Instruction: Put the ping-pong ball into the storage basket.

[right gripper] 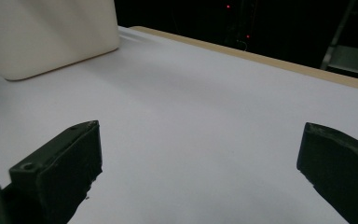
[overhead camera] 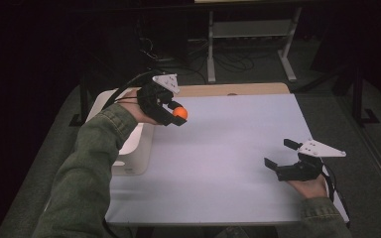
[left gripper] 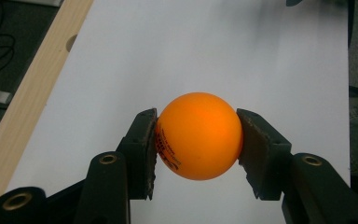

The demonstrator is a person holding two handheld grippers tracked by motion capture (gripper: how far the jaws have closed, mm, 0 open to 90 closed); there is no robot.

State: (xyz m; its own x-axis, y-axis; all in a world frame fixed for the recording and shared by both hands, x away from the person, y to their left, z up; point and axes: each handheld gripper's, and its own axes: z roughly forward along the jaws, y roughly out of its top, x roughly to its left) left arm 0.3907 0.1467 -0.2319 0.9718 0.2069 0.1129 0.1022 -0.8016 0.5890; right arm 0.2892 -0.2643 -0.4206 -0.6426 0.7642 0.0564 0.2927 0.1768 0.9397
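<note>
An orange ball (left gripper: 199, 136) with dark print on its side sits squeezed between the two pads of my left gripper (left gripper: 196, 147). In the high view that left gripper (overhead camera: 177, 113) is held above the table's far left part, beside the white container, with the orange ball (overhead camera: 180, 112) at its tip. My right gripper (overhead camera: 279, 154) rests low at the near right of the white sheet, its jaws spread wide apart. The right gripper view shows those jaws around bare white surface, right gripper (right gripper: 200, 163) holding nothing.
A white box-like container (overhead camera: 135, 146) stands at the left edge of the table, seen too as the white container (right gripper: 46, 35). A white sheet (overhead camera: 228, 148) covers the wooden table (overhead camera: 238, 89). Cables and a metal stand (overhead camera: 250, 37) lie on the dark floor beyond.
</note>
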